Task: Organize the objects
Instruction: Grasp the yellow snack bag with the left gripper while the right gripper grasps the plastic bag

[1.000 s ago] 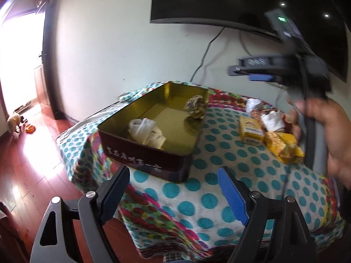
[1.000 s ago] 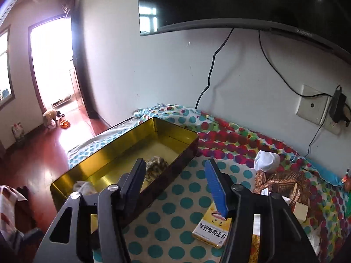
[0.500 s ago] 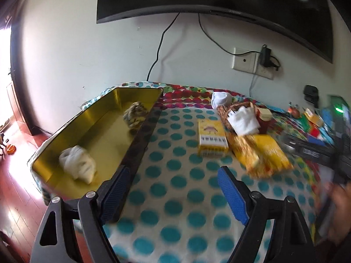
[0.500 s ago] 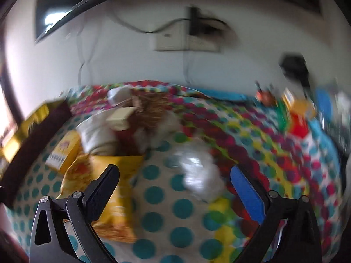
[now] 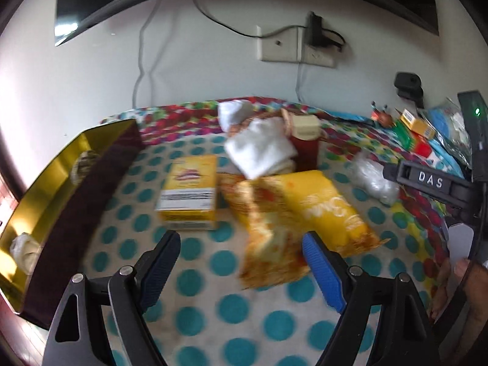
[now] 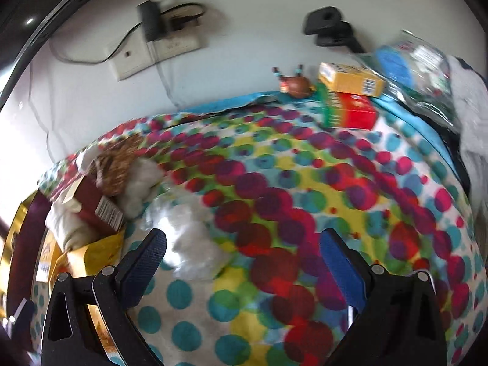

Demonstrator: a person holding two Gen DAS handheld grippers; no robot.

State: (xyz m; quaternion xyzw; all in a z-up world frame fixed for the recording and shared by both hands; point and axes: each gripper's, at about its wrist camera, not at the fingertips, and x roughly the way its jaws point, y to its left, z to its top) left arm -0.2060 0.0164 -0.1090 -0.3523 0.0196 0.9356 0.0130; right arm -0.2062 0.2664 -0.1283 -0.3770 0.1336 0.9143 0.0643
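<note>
My left gripper (image 5: pixel 239 244) is open with nothing between its fingers, low over the dotted cloth. Just ahead of it lie a yellow snack bag (image 5: pixel 305 210) and a yellow box (image 5: pixel 190 192). Behind them sit a white cloth (image 5: pixel 262 146) and a dark red box (image 5: pixel 305 140) with a cream lid. A gold tin (image 5: pixel 61 164) at the left holds two bundles. My right gripper (image 6: pixel 244 253) is open and empty over the coloured dots. A crumpled clear plastic bundle (image 6: pixel 189 244) lies beside its left finger (image 6: pixel 146 256).
Stacked orange and red boxes (image 6: pixel 350 97), a small toy figure (image 6: pixel 296 85) and a clear plastic bag (image 6: pixel 405 61) crowd the far right by the wall. A wall socket with a plugged charger (image 5: pixel 314 30) is behind. A hand (image 5: pixel 466 289) holds the right tool.
Both views swung right, from the gold tin to the snack pile and coloured cloth. The right gripper's fingers spread much wider and it dropped closer to the table.
</note>
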